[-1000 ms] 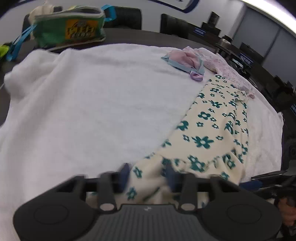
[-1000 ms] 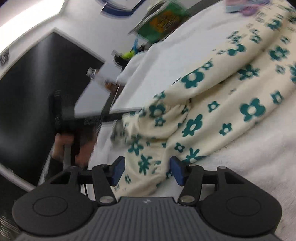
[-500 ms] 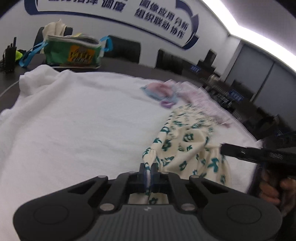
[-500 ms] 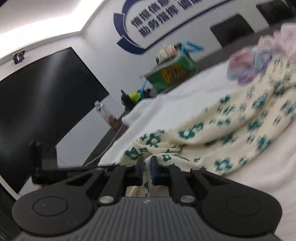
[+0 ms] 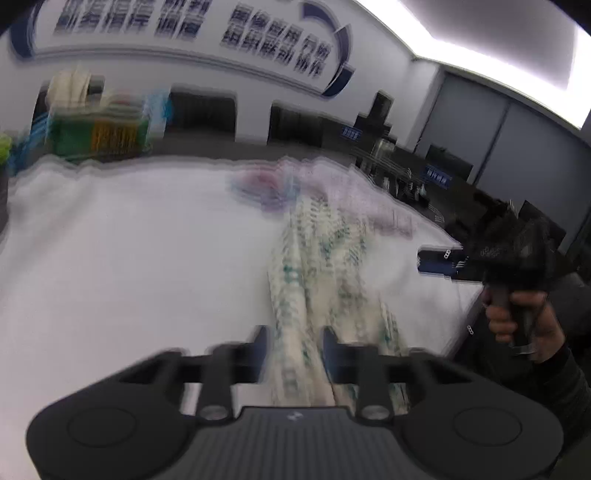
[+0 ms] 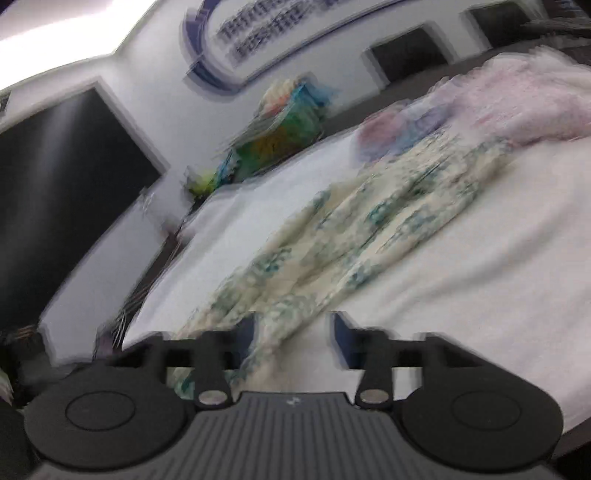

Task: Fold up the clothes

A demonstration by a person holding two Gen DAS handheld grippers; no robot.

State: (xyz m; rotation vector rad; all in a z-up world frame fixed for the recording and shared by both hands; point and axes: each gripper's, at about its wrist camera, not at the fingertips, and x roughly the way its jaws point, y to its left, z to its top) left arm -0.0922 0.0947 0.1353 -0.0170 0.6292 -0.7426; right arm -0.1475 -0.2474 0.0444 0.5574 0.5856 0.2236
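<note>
Here, both my grippers, left (image 5: 293,349) and right (image 6: 295,341), have just spread apart over the flower-print garment (image 5: 317,266), its cloth between their fingers, unpinched.

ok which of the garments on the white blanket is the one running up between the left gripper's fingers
The cream garment with teal flowers, stretched lengthwise toward the left gripper. The pink garment and the small pink-and-blue piece lie bunched at its far end.

From here I see a green bag (image 5: 98,134) with blue straps sitting on the dark table (image 5: 229,147) past the far edge of the white cover (image 5: 110,258), all smeared by blur. Behind it the white wall carries blue lettering (image 5: 192,22), with dark chairs (image 5: 201,114) along it. A large black screen (image 6: 55,177) fills the right camera's left side.
</note>
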